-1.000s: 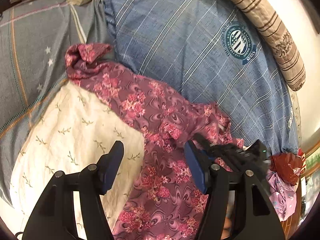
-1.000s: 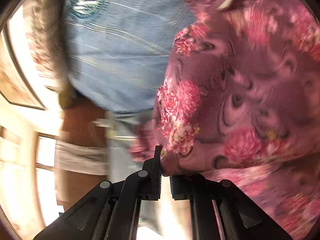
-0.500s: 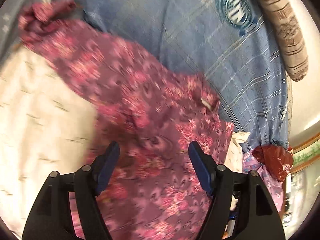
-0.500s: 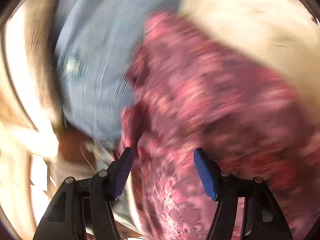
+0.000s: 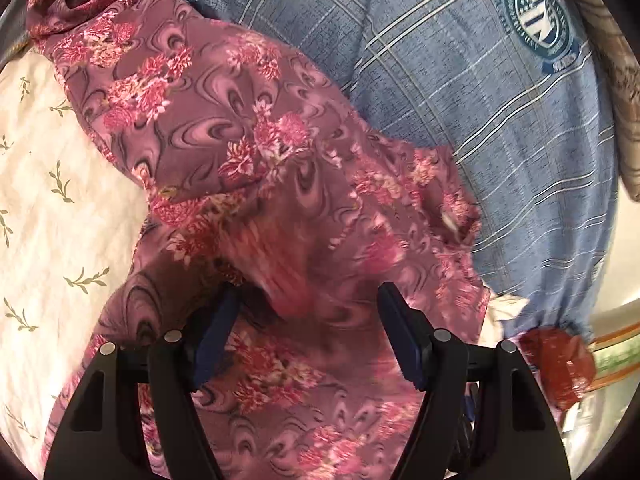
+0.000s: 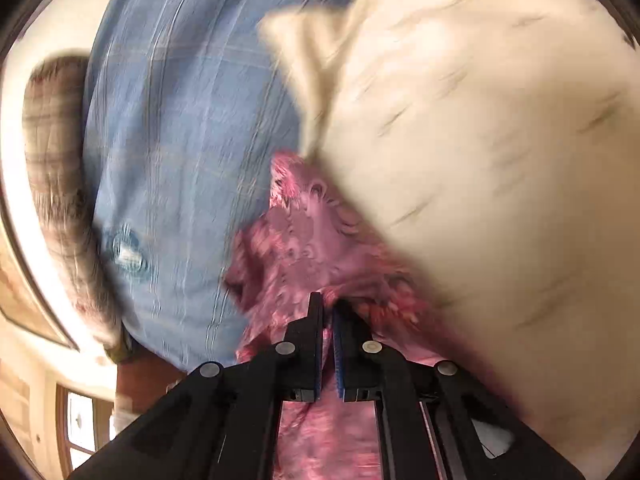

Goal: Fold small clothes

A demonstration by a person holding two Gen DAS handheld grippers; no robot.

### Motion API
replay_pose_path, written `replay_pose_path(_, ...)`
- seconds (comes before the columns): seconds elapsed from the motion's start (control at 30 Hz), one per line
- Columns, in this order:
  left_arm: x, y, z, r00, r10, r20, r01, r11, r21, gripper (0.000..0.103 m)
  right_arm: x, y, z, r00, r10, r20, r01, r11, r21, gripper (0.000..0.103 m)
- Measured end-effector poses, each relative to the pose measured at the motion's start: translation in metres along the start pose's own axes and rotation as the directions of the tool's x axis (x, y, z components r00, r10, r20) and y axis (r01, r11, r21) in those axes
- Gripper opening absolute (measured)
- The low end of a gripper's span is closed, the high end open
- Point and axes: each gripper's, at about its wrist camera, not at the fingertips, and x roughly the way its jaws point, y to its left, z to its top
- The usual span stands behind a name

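A purple garment with pink flowers (image 5: 248, 152) lies crumpled across a cream leaf-print sheet (image 5: 52, 208) and a blue plaid pillow (image 5: 480, 92). My left gripper (image 5: 308, 304) is open, its blue pads low over the garment with a raised fold between them. My right gripper (image 6: 327, 308) is shut on an edge of the same floral garment (image 6: 304, 240), which hangs bunched ahead of its fingers. The right wrist view is motion-blurred.
A brown patterned bolster (image 5: 624, 92) lies beyond the blue pillow. A red crumpled item (image 5: 560, 364) sits at the bed's right edge. In the right wrist view the cream sheet (image 6: 500, 140) fills the right side, the blue pillow (image 6: 172, 120) the left.
My right gripper opened half a second ago and has now shut on the garment's edge. My left gripper moved forward, lower over the garment, still open.
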Motion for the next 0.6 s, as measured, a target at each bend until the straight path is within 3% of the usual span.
replay_pose_path(0.07,0.008,-0.001,-0.003,0.999,0.030,-0.011,-0.030,1.000,0.003,0.071,-0.003,-0.016,0.005,0.998,0.001,-0.060,0.000,1.000,0.024,0.003)
replay_pose_path(0.13,0.003,-0.009,-0.007,0.998,0.062,0.006,-0.063,0.997,0.051,0.071,-0.010,-0.009,0.004,0.995,-0.035,-0.089,0.031,0.999,-0.044,0.009)
replay_pose_path(0.2,-0.007,-0.009,-0.007,1.000,0.029,-0.009,-0.028,0.998,0.058,0.071,-0.025,0.002,0.002,0.996,-0.024,-0.081,0.018,0.997,-0.072,0.015)
replay_pose_path(0.27,-0.021,-0.008,-0.004,1.000,-0.015,0.024,0.014,0.999,0.034,0.071,-0.039,0.021,0.000,0.998,0.028,-0.048,-0.034,0.992,-0.119,0.024)
replay_pose_path(0.33,-0.036,-0.010,0.004,0.997,-0.047,0.067,0.045,0.999,0.023,0.071,-0.045,0.046,-0.001,0.998,0.070,-0.004,-0.069,0.975,-0.210,0.047)
replay_pose_path(0.37,-0.039,-0.012,0.008,0.996,-0.048,0.074,0.046,0.999,0.023,0.071,-0.044,0.056,0.000,0.997,0.078,0.000,-0.075,0.967,-0.245,0.052)
replay_pose_path(0.4,-0.041,-0.014,0.011,0.996,-0.048,0.077,0.046,0.999,0.027,0.071,-0.038,0.065,0.001,0.997,0.075,-0.009,-0.075,0.958,-0.277,0.058)
replay_pose_path(0.5,-0.043,-0.012,0.015,0.995,-0.057,0.086,0.055,0.998,0.023,0.071,0.006,0.085,0.001,0.991,0.035,-0.132,-0.077,0.941,-0.330,0.058)
replay_pose_path(0.6,-0.036,0.002,0.015,0.995,-0.081,0.055,0.082,0.996,-0.018,0.071,0.049,0.097,-0.007,0.980,-0.071,-0.186,-0.013,0.909,-0.416,0.058)
